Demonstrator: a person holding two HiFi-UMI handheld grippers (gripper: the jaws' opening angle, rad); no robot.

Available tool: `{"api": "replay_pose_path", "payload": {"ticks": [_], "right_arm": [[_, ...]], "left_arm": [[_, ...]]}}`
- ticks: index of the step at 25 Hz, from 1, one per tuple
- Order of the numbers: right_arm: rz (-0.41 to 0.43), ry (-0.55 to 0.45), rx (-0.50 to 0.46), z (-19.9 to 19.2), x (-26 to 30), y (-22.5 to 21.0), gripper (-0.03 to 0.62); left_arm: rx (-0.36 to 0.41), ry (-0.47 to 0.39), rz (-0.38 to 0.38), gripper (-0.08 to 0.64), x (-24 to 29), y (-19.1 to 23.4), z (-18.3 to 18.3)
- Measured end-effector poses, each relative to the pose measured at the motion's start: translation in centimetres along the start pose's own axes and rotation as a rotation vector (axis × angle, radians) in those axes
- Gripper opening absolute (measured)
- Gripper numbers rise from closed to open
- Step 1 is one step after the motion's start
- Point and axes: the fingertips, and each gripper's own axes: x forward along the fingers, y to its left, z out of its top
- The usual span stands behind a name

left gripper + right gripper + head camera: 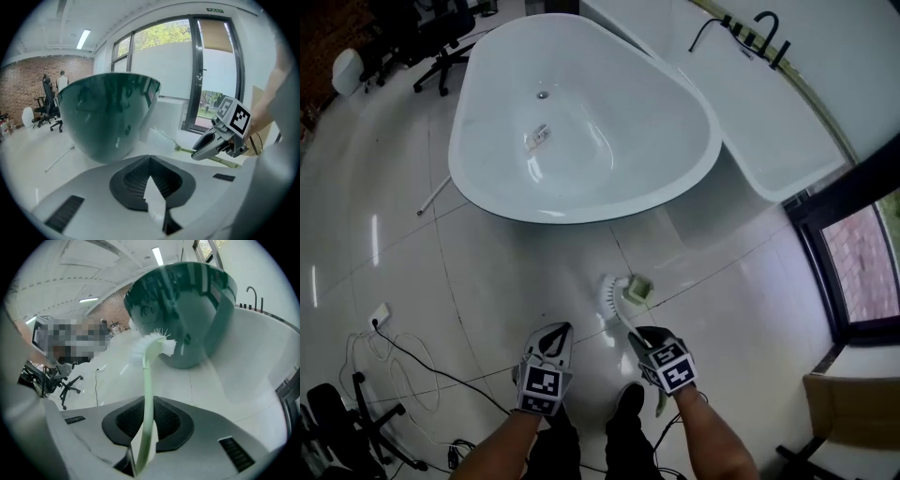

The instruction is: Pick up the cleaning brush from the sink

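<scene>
The cleaning brush (pixel 614 292) has a white bristle head and a pale green handle. My right gripper (pixel 642 337) is shut on that handle, and the head points toward the white oval tub (pixel 487 187). In the right gripper view the handle (pixel 147 394) runs up between the pads to the bristles (pixel 154 345), in front of the tub's dark green outer wall (pixel 197 310). My left gripper (pixel 565 328) hangs beside it, shut and holding nothing. The left gripper view shows its closed tips (pixel 150 159), the right gripper (pixel 201 151) and the brush (pixel 161 139).
A small label-like item (pixel 537 138) lies inside the tub. A second white basin with a black faucet (pixel 759 37) stands at the back right. Office chairs (pixel 441 42) are at the back left, cables (pixel 403 366) on the floor, and a dark window frame (pixel 839 206) at the right.
</scene>
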Motion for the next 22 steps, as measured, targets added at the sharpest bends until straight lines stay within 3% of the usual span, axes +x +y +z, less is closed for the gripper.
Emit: {"api": "replay_pose_path", "payload": {"ticks": [6,10,16,22], "right_arm": [[-0.021,-0.062,0.034,12.4,-17.0,4.0,0.032],[-0.029,-0.114,0.032,18.6,-27.2,7.7,0.032],[-0.033,-0.203,-0.012,25.9,-40.1,15.2,0.032],[-0.059,-0.289,-0.065,29.0,-52.7,20.2,0.032]], "left_arm": [[0.005,-0.092,0.02,0.008,-12.2,-2.2,17.9],[-0.022,-0.159,0.031,0.008,-20.8,-3.9,27.0],[-0.046,-0.256,0.017,0.008,-33.6,-6.8,35.8],[0.03,-0.319,0.02,0.008,-43.2,-9.9,43.8]]}}
